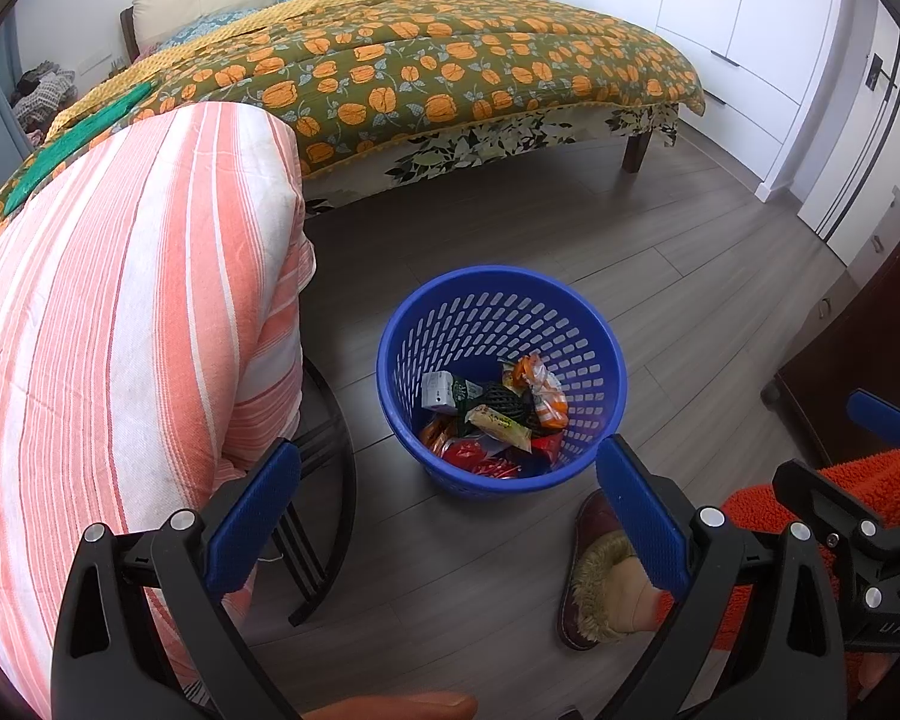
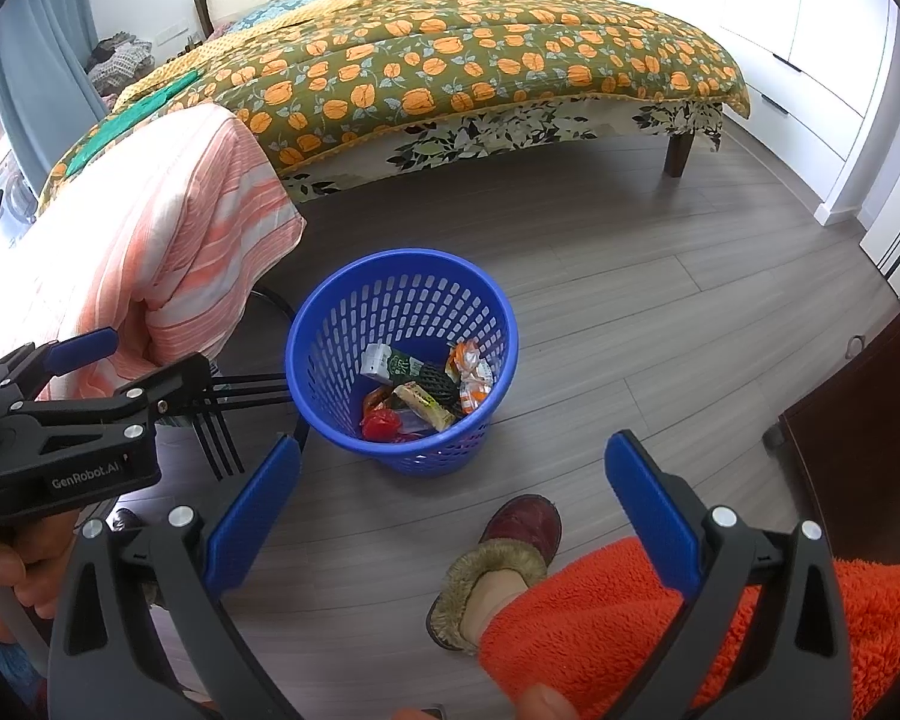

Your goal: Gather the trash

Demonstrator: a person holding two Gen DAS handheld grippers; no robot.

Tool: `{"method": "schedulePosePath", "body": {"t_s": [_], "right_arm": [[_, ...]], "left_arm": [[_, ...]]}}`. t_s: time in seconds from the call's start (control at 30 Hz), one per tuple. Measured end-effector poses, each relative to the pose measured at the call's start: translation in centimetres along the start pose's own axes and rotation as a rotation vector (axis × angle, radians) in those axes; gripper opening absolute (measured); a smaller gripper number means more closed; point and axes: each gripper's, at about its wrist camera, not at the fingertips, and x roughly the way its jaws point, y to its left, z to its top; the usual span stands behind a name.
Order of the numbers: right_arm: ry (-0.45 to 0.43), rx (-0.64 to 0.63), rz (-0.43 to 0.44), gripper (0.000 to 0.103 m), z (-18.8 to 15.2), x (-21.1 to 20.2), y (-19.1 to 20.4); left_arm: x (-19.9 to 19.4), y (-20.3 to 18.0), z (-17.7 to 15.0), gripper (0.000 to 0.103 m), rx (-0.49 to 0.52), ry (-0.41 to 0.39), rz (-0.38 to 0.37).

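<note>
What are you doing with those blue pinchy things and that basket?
A person is picking up trash in a bedroom, with a gripper in each hand. The left gripper and right gripper both have their jaws open and empty, above the floor. The blue basket by the bed already has wrappers in it.

Black left gripper [image 1: 450, 504] and right gripper [image 2: 453, 495], blue ribbed pads, silver screws ("GenRobot.AI" at nine o'clock); fuzzy orange sleeve [image 2: 600, 618].
</note>
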Motion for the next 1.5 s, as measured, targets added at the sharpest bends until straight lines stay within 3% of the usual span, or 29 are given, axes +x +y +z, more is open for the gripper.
{"method": "schedulePosePath", "body": {"t_s": [1.5], "right_arm": [[0.002, 0.000, -0.001, 0.098, 0.21, 0.02, 0.01]], "left_arm": [[-0.08, 0.38, -0.68, 0.098, -0.032, -0.023, 0.004]]}}
